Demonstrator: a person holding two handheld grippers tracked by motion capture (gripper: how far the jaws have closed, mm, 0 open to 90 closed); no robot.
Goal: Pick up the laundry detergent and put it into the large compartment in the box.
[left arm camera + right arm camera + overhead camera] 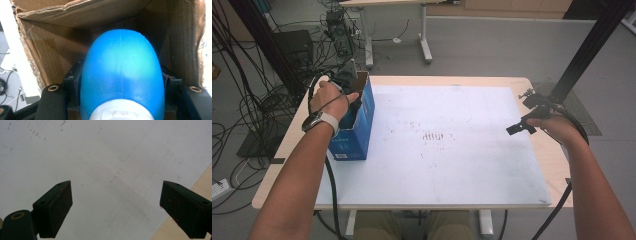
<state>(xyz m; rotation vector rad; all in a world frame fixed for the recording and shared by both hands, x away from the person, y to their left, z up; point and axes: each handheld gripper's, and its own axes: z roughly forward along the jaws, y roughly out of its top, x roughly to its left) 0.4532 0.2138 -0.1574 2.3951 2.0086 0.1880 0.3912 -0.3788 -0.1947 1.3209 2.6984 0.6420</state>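
Note:
A blue cardboard box (357,125) stands open-topped at the left side of the white board (442,145). My left gripper (346,82) reaches down into the box from above. In the left gripper view its jaws are shut on a smooth blue rounded object (122,75) with a white end, inside the brown cardboard walls (50,50) of the box. My right gripper (519,127) hovers over the board's right edge. In the right gripper view it (116,207) stands open, with nothing between its fingers (58,205) but the bare white board (100,157).
The board lies on a light wooden table (297,135). A black frame post (587,50) rises at the right rear. Cables and equipment (337,35) lie on the floor behind the table to the left, and another table's legs (424,35) stand farther back.

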